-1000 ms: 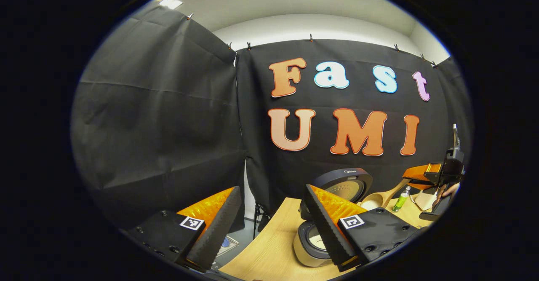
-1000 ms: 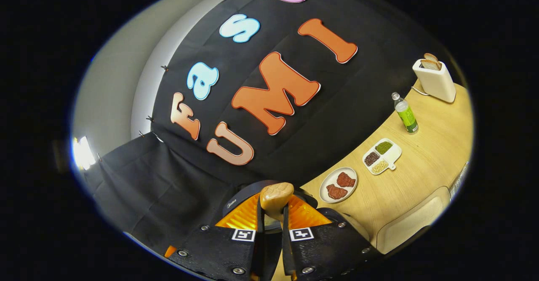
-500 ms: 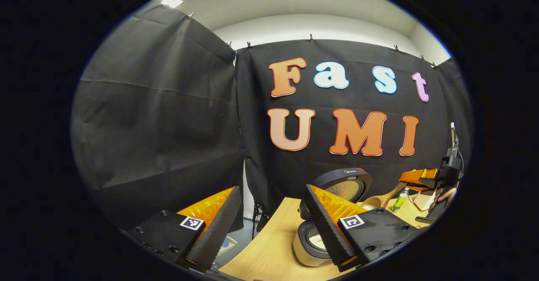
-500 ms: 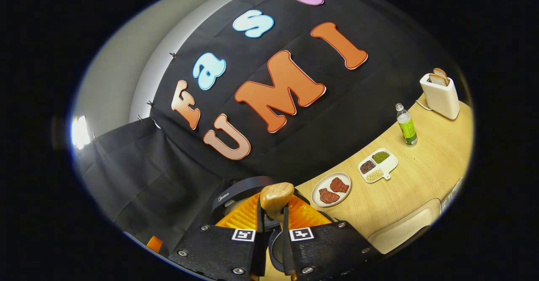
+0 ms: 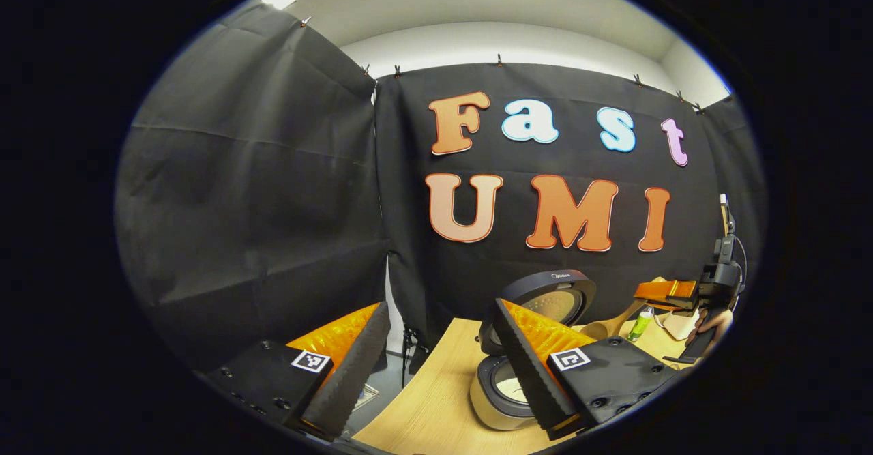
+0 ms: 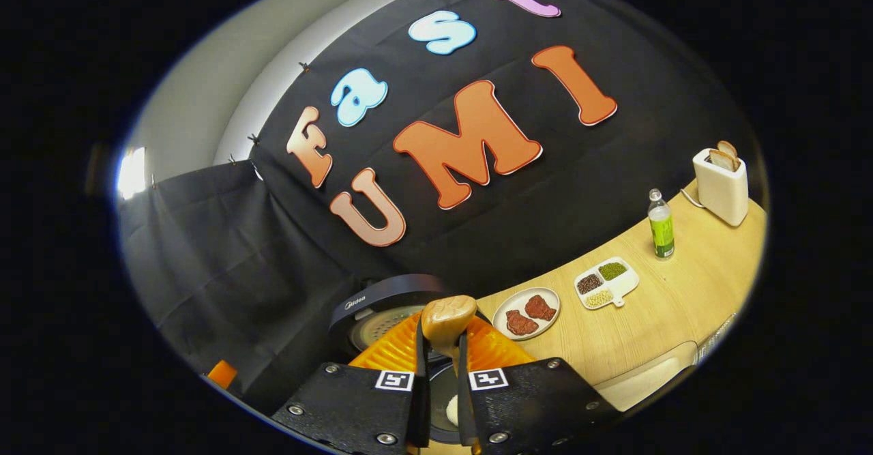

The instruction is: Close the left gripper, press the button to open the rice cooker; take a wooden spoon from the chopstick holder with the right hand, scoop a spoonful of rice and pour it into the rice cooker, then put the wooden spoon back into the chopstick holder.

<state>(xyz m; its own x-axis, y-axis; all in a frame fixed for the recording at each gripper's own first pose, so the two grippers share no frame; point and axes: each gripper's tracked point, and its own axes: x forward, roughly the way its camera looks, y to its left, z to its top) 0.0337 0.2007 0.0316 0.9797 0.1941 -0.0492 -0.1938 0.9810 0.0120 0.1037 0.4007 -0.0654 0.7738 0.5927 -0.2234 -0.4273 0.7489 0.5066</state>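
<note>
Currently right tongs (image 6: 442, 400) clamp the wooden spoon (image 6: 447, 322) over the open rice cooker (image 5: 508, 390), left tongs (image 5: 436, 366) agape; rice, apparently tipping, may spill outside.

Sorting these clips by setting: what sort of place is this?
Probably a mock kitchen in a recording booth: black cloth walls, a wooden table with an open rice cooker, a toaster, and a plate of meat.

The right tongs (image 6: 442, 366) have levelled, seemingly lowering the wooden spoon (image 6: 447, 322) cookerward.
</note>
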